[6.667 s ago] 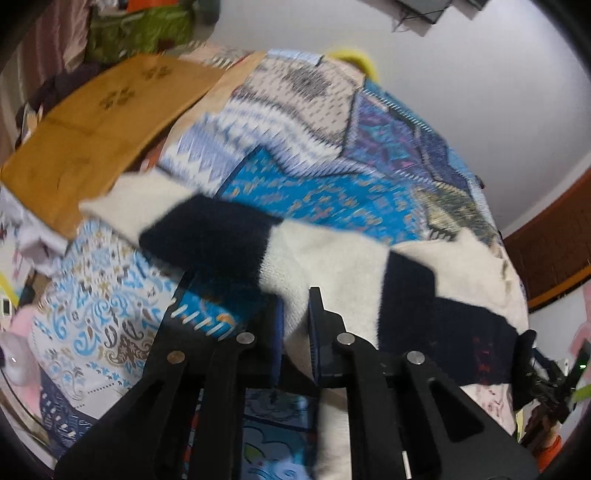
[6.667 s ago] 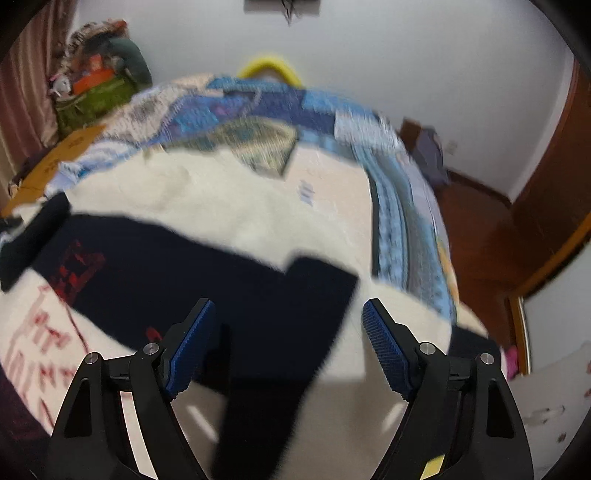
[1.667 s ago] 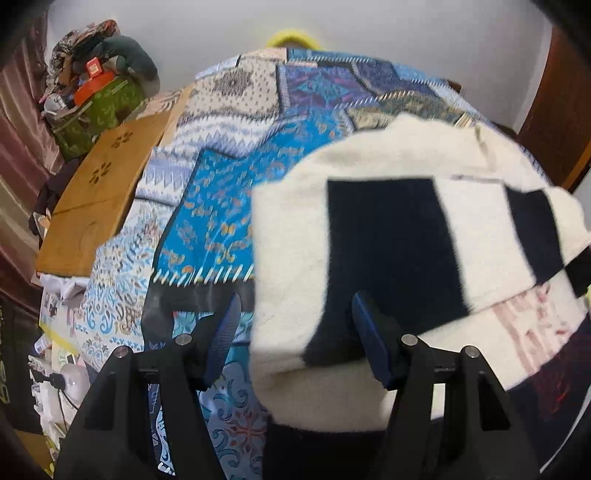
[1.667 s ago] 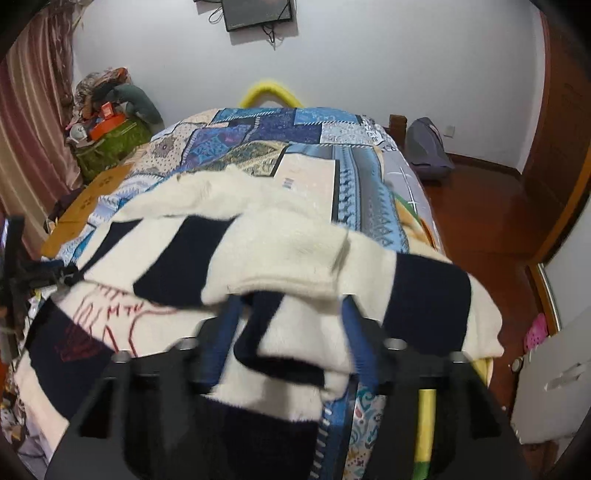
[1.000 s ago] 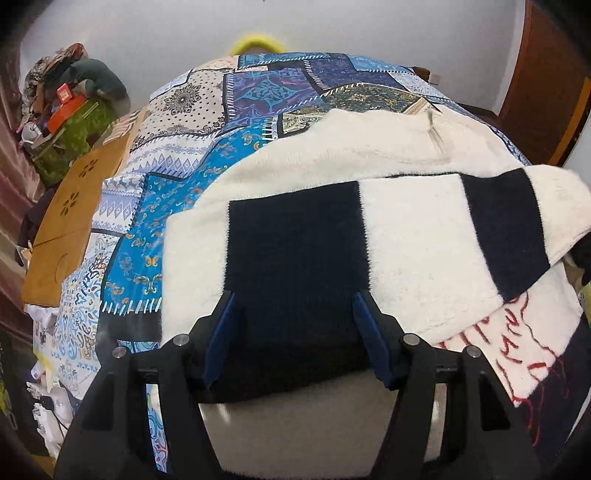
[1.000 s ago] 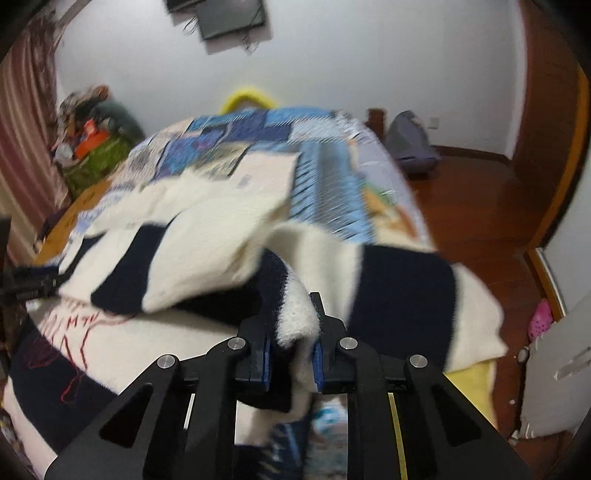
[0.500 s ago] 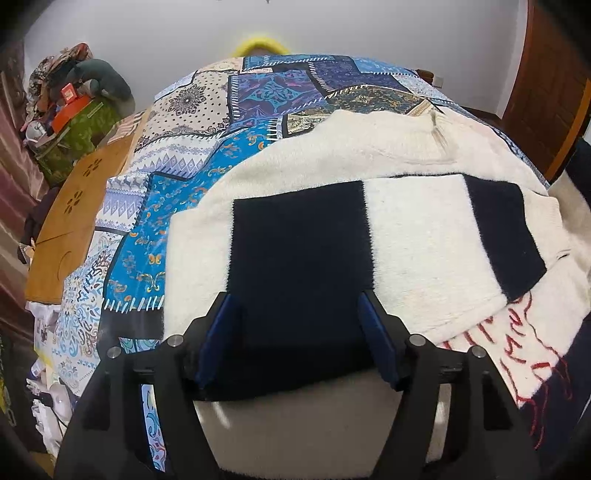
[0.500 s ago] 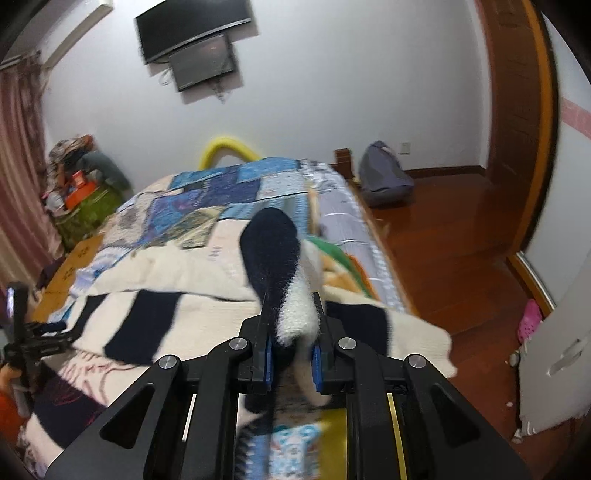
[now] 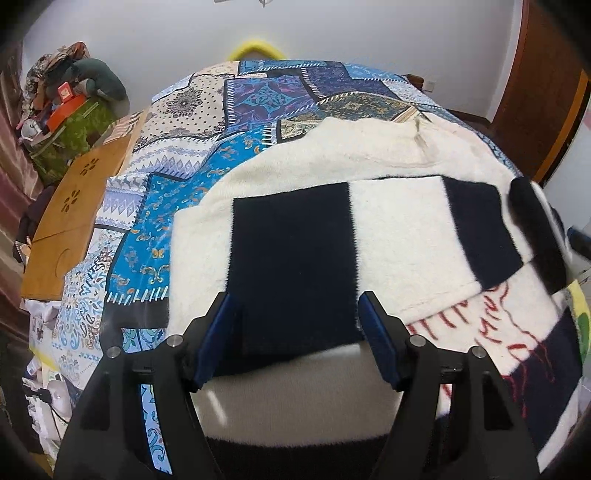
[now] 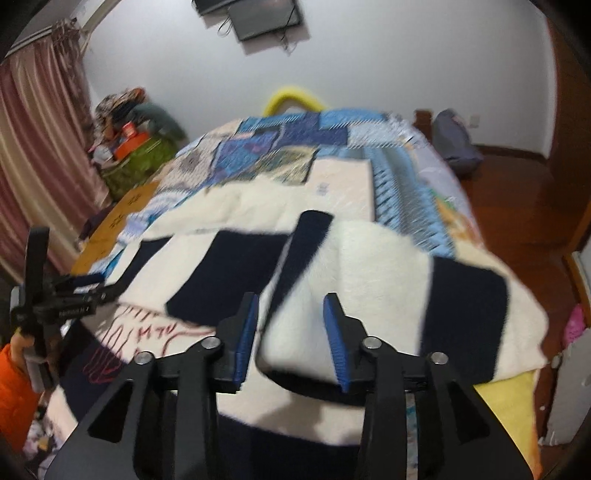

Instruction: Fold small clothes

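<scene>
Room: a bedroom with a pale wall and a wall screen (image 10: 258,16); a bed under a blue patchwork quilt (image 9: 258,92) fills both views, with a pink curtain (image 10: 40,147) to the left of the right gripper.
Sweater: a cream and navy striped sweater (image 9: 388,236) lies spread on the quilt, directly ahead of and below both grippers.
Change, right: half a second earlier the right gripper (image 10: 290,334) pinched a raised sleeve end; its jaws have just been opening, and the sleeve (image 10: 354,266) now lies folded across the sweater's body, with cream knit showing in the gap and the blue pads clear of it.
Change, left: the left gripper (image 9: 295,334) sits where it was, with its gap as wide as before.
Left gripper: jaws apart, standing either side of a navy band of the other folded sleeve (image 9: 295,266); whether the tips rest on the knit cannot be told.
Edges: past the right gripper's right side the sweater reaches the bed edge, then wooden floor (image 10: 517,192); a wooden board (image 9: 74,206) lies left of the left gripper.
Open room: bare quilt beyond the collar.
</scene>
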The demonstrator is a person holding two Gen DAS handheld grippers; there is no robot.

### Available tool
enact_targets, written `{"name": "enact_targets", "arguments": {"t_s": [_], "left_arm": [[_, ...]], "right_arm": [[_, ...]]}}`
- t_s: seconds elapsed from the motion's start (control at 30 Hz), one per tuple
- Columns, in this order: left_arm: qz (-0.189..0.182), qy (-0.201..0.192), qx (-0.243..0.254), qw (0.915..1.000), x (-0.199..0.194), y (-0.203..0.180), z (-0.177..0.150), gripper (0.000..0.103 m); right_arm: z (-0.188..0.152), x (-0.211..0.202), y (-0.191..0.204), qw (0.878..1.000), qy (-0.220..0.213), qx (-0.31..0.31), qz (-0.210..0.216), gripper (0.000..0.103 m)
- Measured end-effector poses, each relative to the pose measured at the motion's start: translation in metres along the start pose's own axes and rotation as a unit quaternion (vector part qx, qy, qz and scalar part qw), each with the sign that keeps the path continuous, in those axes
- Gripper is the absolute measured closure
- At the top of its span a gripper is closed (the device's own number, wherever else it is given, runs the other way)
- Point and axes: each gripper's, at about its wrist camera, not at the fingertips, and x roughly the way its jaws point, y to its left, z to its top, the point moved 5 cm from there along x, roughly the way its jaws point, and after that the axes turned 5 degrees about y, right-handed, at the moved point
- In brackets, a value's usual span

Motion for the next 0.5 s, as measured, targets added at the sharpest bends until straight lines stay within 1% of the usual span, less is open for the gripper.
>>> {"name": "enact_targets", "arguments": {"t_s": [0.07,0.13,0.17,0.2,0.23,0.27,0.3,0.37,0.4,0.5], "left_arm": [[-0.006,-0.004,0.002,1.0000,-0.005,-0.004,0.002,0.034],[-0.007,-0.012,0.007,0.9999,-0.011,-0.008,0.006,0.034],[-0.006,-0.017,0.009,0.9998,-0.014,-0.011,0.009,0.034],[-0.006,-0.021,0.010,0.9997,-0.017,-0.013,0.012,0.032],[-0.008,-0.024,0.010,0.9996,-0.019,-0.014,0.015,0.030],[-0.011,-0.029,0.010,0.9995,-0.021,-0.017,0.018,0.027],[-0.013,-0.032,0.010,0.9993,-0.022,-0.019,0.022,0.025],[-0.016,-0.033,0.012,0.9992,-0.021,-0.026,0.027,0.025],[-0.017,-0.031,0.014,0.9993,-0.018,-0.029,0.029,0.025],[-0.018,-0.019,0.021,0.9994,-0.007,-0.041,0.029,0.025]], "right_arm": [[-0.003,0.002,0.002,1.000,0.008,-0.002,0.004,0.066],[-0.004,-0.005,0.000,1.000,0.000,-0.002,-0.001,0.065],[-0.003,-0.009,-0.003,1.000,-0.006,-0.001,-0.005,0.063],[-0.002,-0.015,-0.009,1.000,-0.015,0.003,-0.010,0.058],[0.000,-0.023,-0.018,0.999,-0.026,0.010,-0.019,0.055],[0.001,-0.030,-0.027,0.999,-0.036,0.017,-0.029,0.049],[0.001,-0.037,-0.040,0.998,-0.044,0.027,-0.042,0.041],[-0.002,-0.045,-0.064,0.996,-0.048,0.048,-0.066,0.034],[-0.005,-0.047,-0.081,0.994,-0.046,0.064,-0.079,0.032],[-0.017,-0.045,-0.123,0.988,-0.027,0.104,-0.109,0.031]]}}
